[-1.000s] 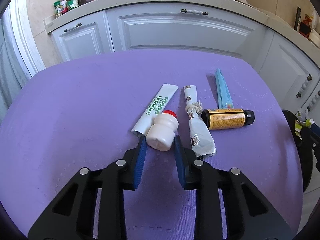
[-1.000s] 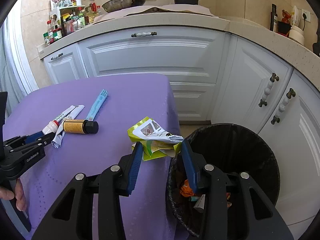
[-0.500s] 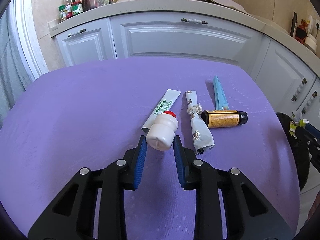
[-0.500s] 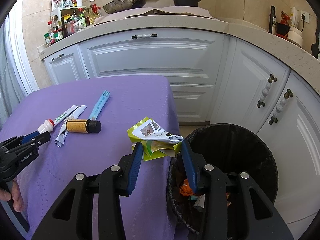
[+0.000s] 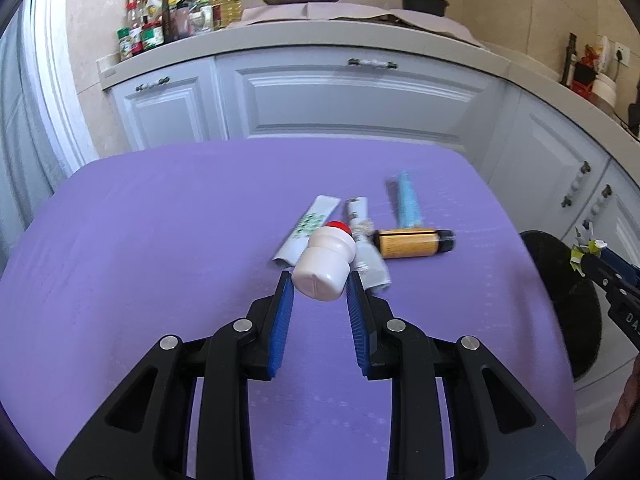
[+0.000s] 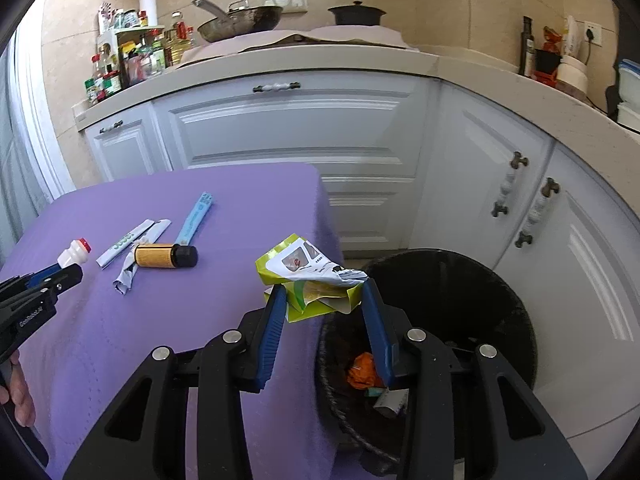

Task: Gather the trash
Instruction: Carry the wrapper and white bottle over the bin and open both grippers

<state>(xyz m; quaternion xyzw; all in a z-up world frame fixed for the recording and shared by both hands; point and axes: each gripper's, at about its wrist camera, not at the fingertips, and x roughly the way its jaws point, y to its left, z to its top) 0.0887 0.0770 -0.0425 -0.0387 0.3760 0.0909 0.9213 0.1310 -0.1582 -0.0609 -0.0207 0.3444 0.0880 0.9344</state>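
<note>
My left gripper (image 5: 320, 292) is shut on a small white bottle with a red cap (image 5: 325, 265), held above the purple table (image 5: 160, 260). On the table lie a white tube with green print (image 5: 307, 232), a crumpled silver wrapper (image 5: 366, 252), a light blue wrapper (image 5: 408, 202) and a yellow bottle with a black cap (image 5: 412, 242). My right gripper (image 6: 324, 294) is shut on a crumpled green and white packet (image 6: 308, 276) at the table's right edge, beside the black trash bin (image 6: 500, 300). The left gripper (image 6: 60, 276) shows at the left of the right wrist view.
White kitchen cabinets (image 6: 296, 136) stand behind the table, under a counter with jars, a pan (image 6: 240, 22) and a pot. The bin on the floor holds an orange scrap (image 6: 362, 370) and other trash. A person's hand (image 6: 20, 396) holds the left gripper.
My left gripper has lifted the white bottle off the table and drawn back from the other items. The right gripper with the packet has shifted slightly toward the bin.
</note>
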